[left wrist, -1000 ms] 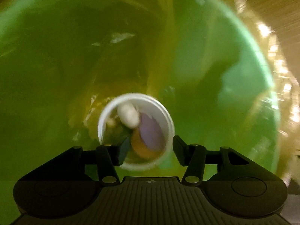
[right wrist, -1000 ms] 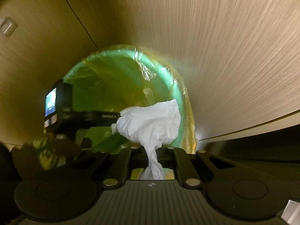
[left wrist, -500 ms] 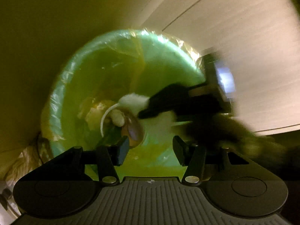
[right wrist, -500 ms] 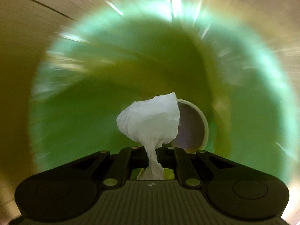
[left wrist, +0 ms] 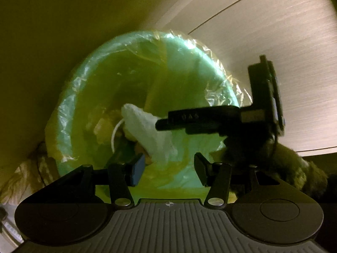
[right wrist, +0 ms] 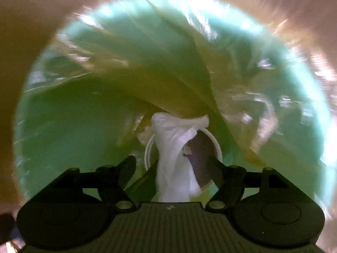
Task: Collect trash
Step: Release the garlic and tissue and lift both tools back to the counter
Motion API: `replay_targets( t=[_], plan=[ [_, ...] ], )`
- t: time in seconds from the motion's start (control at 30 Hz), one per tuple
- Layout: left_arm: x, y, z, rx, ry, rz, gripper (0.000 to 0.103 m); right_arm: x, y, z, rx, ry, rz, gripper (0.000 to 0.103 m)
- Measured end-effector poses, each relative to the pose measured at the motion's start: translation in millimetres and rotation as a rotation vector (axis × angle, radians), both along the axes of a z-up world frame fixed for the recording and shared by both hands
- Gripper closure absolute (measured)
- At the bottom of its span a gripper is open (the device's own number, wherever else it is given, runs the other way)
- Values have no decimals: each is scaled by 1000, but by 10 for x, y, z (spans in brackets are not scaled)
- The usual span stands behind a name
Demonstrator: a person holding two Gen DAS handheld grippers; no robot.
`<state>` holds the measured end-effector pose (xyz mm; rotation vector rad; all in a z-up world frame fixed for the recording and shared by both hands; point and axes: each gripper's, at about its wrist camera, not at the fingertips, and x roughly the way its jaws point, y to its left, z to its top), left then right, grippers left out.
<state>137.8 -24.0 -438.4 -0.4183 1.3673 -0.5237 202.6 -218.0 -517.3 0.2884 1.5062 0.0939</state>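
A green bin (left wrist: 189, 48) lined with a clear plastic bag stands below both grippers. At its bottom lies a white cup (left wrist: 114, 132) with food scraps in it. My left gripper (left wrist: 169, 168) hangs above the bin's near rim, open and empty. From the right, my right gripper (left wrist: 162, 124) reaches over the bin's mouth. In the right wrist view its jaws (right wrist: 171, 164) are opening, and a crumpled white tissue (right wrist: 174, 147) hangs loose between them, touching neither pad, right over the cup (right wrist: 217, 145). The tissue (left wrist: 147, 126) covers part of the cup.
Pale wood-grain cabinet panels (left wrist: 273, 31) stand behind and to the right of the bin. A dark wall (left wrist: 63, 21) is on the left. A crumpled bag (left wrist: 25, 172) lies at the bin's lower left. A dark fuzzy sleeve (left wrist: 294, 168) follows the right gripper.
The left gripper rose out of the bin, leaving the cup inside. The right gripper came down over the bin's mouth with the tissue, and its jaws have parted from it.
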Motion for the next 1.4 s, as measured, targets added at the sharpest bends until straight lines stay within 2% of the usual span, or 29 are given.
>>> replay_targets(
  t=[0.03, 0.07, 0.13, 0.23, 0.33, 0.43, 0.53, 0.6, 0.7, 0.87, 0.97, 1.17, 1.33, 1.4],
  plan=[
    [2, -3, -5, -3, 1, -5, 47, -6, 1, -30, 5, 15, -25, 39],
    [-2, -5, -9, -4, 2, -9, 47, 60, 18, -135, 9, 51, -49, 64],
    [-9, -1, -19, -4, 4, -12, 47, 127, 71, -359, -7, 112, -87, 99],
    [-21, 41, -25, 4, 1, -10, 47, 281, 243, -748, -45, 155, -86, 100],
    [-29, 94, 32, 26, -7, -8, 47, 328, 271, -1102, -145, 230, -54, 99],
    [-52, 123, 225, 61, -18, -10, 47, 211, 74, -949, -124, 219, -69, 98],
    [-58, 68, 531, 116, -59, -23, 47, 43, -43, -328, -61, 136, -67, 97],
    [-76, 4, 828, 159, -100, -32, 47, -140, -76, 253, -43, 54, -31, 93],
    [-108, -73, 1387, 179, -172, -38, 47, -460, -128, 1205, -51, -91, 25, 80],
    [-236, -120, 2453, 174, -339, -21, 47, -979, -205, 2638, -134, -372, 99, 39],
    [-282, -6, 3016, 125, -424, 4, 47, -1104, -237, 3282, -115, -503, 102, 36],
    [-163, 533, 3776, 96, -586, 121, 47, -949, 103, 4240, -90, -779, 124, 35],
    [128, 1134, 4105, 94, -664, 245, 47, -627, 451, 4713, -69, -908, 104, 31],
    [266, 1340, 4135, 81, -669, 278, 47, -428, 643, 4759, -71, -934, 88, 31]
  ],
)
